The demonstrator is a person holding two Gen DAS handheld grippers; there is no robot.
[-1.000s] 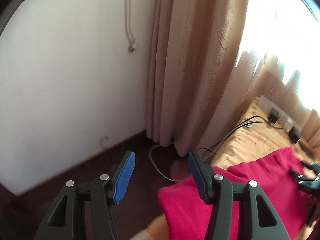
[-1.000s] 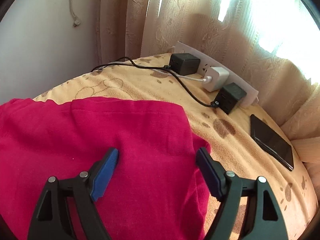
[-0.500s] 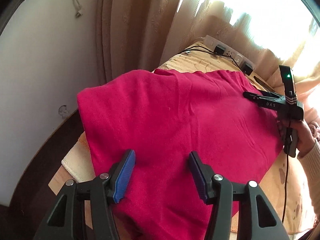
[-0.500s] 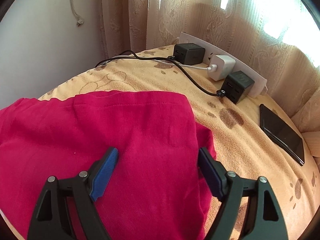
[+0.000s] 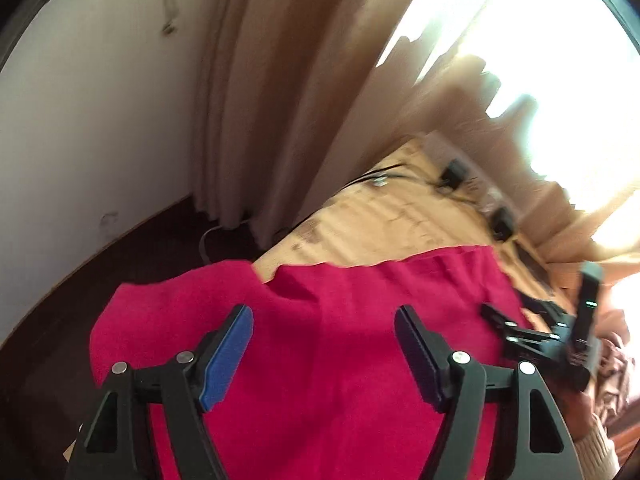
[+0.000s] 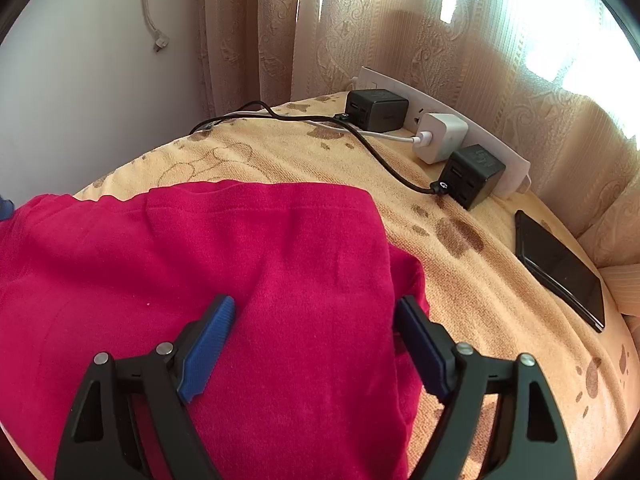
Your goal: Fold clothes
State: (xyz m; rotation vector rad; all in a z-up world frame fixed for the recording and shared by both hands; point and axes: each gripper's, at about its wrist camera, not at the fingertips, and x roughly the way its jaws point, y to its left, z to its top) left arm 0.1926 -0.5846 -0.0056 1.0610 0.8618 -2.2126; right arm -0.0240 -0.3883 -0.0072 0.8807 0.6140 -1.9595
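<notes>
Blue-padded fingers (image 5: 226, 354) of the left gripper (image 5: 324, 356) are opening over the red garment (image 5: 340, 320), nothing pinched between them. Half a second ago this view looked across the whole spread cloth; now it has swung toward the garment's far edge at the table's left corner, so a grasp there seems next. That frame is blurred. Further right, the right gripper (image 5: 536, 340) sits over the cloth's right side.

From the right wrist, the right gripper (image 6: 316, 344) holds its fingers (image 6: 206, 348) spread, unmoved, straddling the garment's folded right edge without squeezing it. Beyond, on the towel-covered table (image 6: 480, 280), chargers (image 6: 472, 174) and cables (image 6: 380, 160) line the far edge beside a dark phone (image 6: 560, 272), well apart from the cloth.
</notes>
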